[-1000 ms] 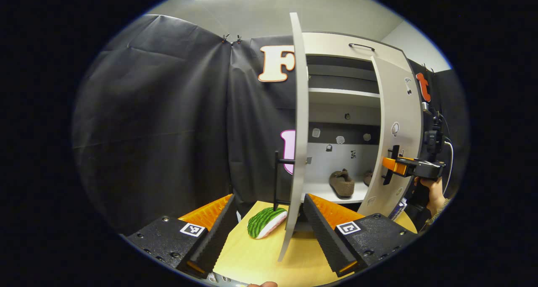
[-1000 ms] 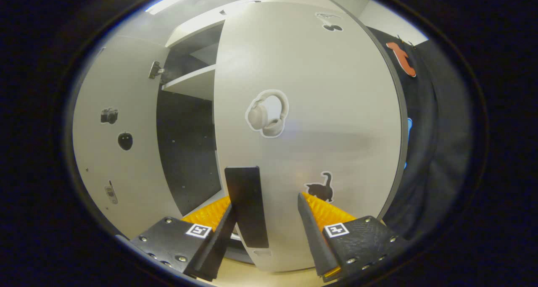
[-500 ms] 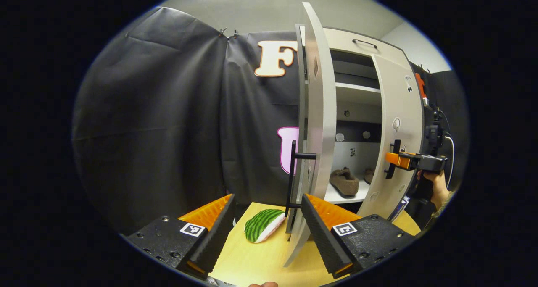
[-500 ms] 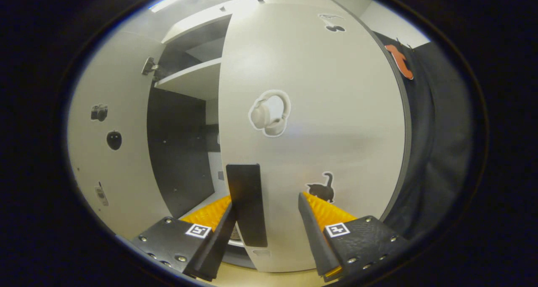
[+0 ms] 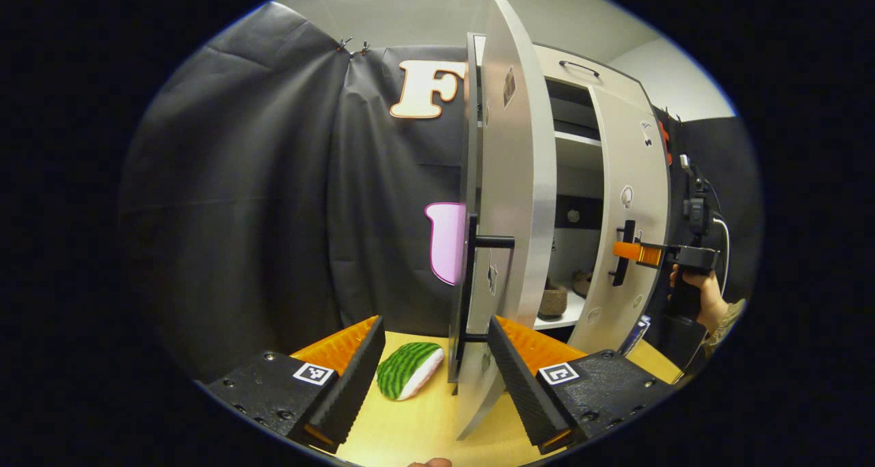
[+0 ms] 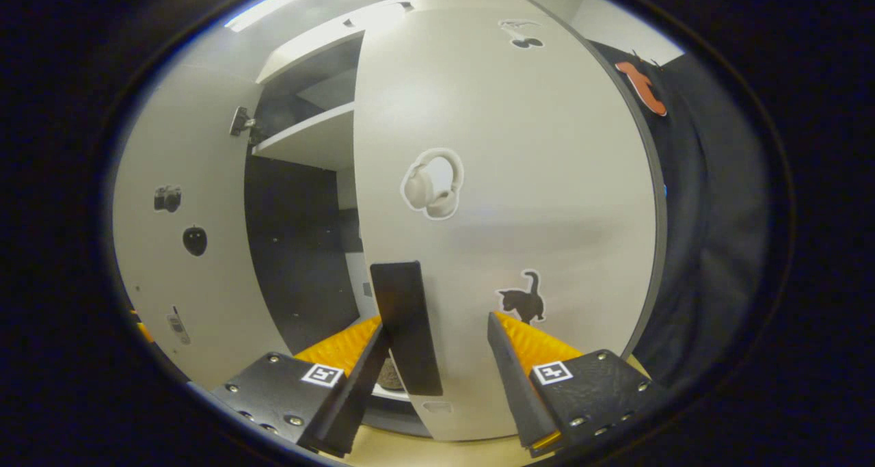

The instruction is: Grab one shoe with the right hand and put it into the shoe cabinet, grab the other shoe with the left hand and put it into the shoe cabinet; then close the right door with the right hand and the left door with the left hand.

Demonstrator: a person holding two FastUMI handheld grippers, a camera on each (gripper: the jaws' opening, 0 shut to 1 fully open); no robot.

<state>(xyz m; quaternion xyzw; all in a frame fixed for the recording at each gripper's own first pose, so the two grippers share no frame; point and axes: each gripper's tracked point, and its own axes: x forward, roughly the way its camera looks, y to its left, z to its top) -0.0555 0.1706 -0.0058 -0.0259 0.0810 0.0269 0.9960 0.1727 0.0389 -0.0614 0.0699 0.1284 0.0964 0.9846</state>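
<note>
The white shoe cabinet (image 5: 588,77) stands at the back of the table with both doors partly open. Two brown shoes (image 5: 551,300) lie on its bottom shelf, seen through the narrow gap. The left door (image 5: 513,180) shows nearly edge-on, and its black handle (image 5: 470,282) stands between the fingers of my open left gripper (image 5: 434,378). My right gripper (image 6: 437,371) is open, with the right door's (image 6: 519,180) black handle (image 6: 405,327) between its fingers, close against the left one. Farther off, the right gripper (image 5: 642,251) sits at the right door (image 5: 625,234), held by a hand (image 5: 697,299).
A watermelon-slice toy (image 5: 409,370) lies on the yellow table (image 5: 403,426) just left of the left door. The left door's inner face (image 6: 184,234), with small stickers, is at the left in the right gripper view. Black cloth walls surround the cabinet.
The left door has swung inward towards shut and now hides most of the shelf and shoes. The right door has also come in a little. Both grippers stay open.
</note>
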